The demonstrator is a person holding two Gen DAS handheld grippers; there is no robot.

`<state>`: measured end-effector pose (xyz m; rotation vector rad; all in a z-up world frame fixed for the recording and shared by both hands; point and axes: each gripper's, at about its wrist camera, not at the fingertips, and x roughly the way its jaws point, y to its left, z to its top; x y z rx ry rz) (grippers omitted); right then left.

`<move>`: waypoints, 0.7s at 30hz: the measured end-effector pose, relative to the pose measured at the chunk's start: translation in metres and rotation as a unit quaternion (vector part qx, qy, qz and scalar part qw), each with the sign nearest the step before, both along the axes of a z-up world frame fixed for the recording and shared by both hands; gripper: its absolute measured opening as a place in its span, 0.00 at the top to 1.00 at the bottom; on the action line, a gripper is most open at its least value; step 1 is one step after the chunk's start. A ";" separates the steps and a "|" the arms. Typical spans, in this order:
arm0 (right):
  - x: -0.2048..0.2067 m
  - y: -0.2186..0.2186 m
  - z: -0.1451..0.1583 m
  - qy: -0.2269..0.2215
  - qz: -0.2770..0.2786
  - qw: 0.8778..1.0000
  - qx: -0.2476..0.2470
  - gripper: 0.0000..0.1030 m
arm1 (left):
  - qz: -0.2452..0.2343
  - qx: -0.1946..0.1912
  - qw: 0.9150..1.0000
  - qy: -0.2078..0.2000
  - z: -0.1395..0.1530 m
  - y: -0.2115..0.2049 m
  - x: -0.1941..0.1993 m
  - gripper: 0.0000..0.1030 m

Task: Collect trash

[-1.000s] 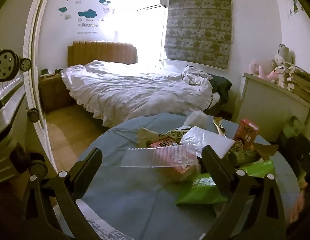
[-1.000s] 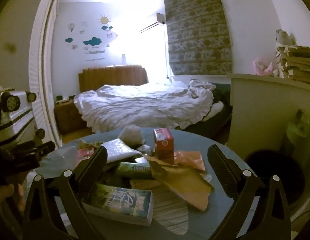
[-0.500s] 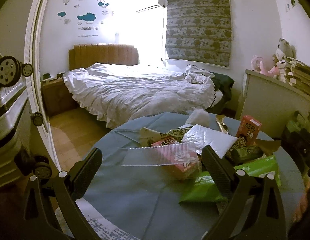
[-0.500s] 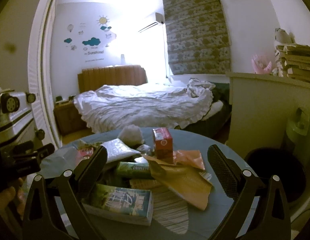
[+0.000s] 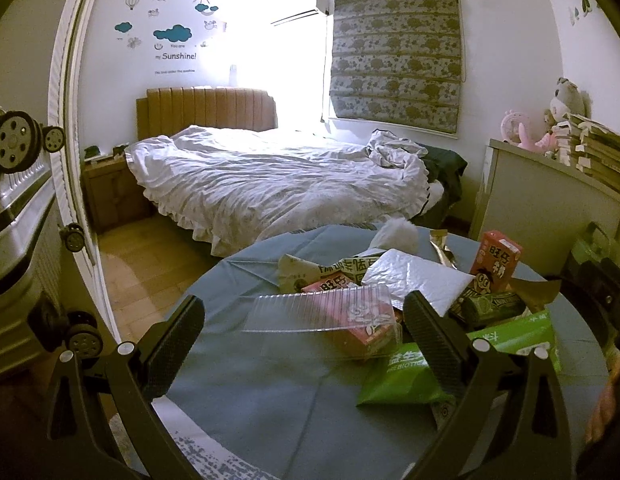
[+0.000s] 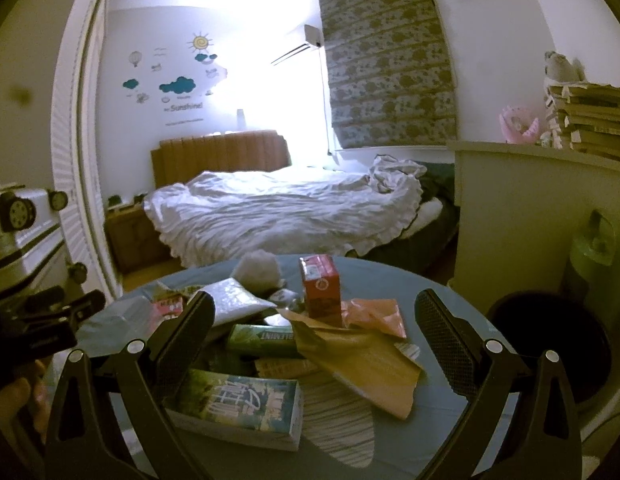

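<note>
Little changed over last second: your left gripper point(image 5: 299, 330) eased slightly closer, jaws wide, empty, framing clear plastic tray point(image 5: 322, 314) mid-frame on round table point(image 5: 245, 380); right gripper point(image 6: 314, 332) held spread over brown paper wrapper point(image 6: 362, 354) (dark bin point(image 6: 550, 344) lower right). Nothing collected yet

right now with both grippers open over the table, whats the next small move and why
Probably ease the left gripper forward and down to close on the clear plastic tray. Both grippers are open and empty, and the tray lies directly between the left fingers, on top of the pile at the near edge, so nothing has to be shifted first. The dark bin sits by the table on the right for the drop.
</note>
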<state>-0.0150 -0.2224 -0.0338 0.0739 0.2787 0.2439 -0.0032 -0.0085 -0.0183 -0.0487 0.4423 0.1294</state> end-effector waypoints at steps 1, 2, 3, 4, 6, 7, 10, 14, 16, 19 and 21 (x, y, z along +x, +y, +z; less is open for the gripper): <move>0.000 0.000 0.000 0.000 0.000 1.000 0.000 0.04 | 0.000 0.000 1.000 0.000 0.000 0.000 0.000 0.05; 0.001 -0.003 0.001 0.001 0.000 1.000 0.000 0.04 | -0.001 0.000 1.000 0.000 0.000 0.000 -0.001 0.05; 0.001 -0.003 0.001 0.001 0.000 1.000 0.000 0.04 | 0.000 0.000 1.000 0.000 0.000 0.000 -0.001 0.05; 0.001 -0.003 0.001 0.001 0.000 1.000 0.000 0.04 | 0.000 0.000 1.000 0.000 0.000 0.000 -0.001 0.05; 0.001 -0.003 0.001 0.001 0.000 1.000 0.000 0.04 | 0.000 0.000 1.000 0.000 0.000 0.000 -0.001 0.05; 0.001 -0.003 0.001 0.001 0.000 1.000 0.000 0.04 | 0.000 0.000 1.000 0.000 0.000 -0.001 -0.001 0.05; 0.001 -0.003 0.001 0.001 0.000 1.000 0.000 0.04 | 0.000 0.000 1.000 0.000 0.000 0.000 -0.001 0.05; 0.001 -0.003 0.001 0.001 0.000 1.000 0.000 0.04 | 0.000 0.000 1.000 0.000 0.000 0.000 -0.001 0.05; 0.001 -0.003 0.001 0.001 0.000 1.000 0.000 0.04 | 0.000 0.000 1.000 0.000 0.000 0.000 -0.001 0.05; 0.001 -0.002 0.001 0.001 0.000 1.000 0.000 0.04 | 0.000 -0.001 1.000 0.000 0.000 0.001 -0.001 0.05; 0.001 -0.002 0.001 0.001 0.000 1.000 0.000 0.04 | 0.000 -0.001 1.000 0.000 0.000 0.001 -0.001 0.05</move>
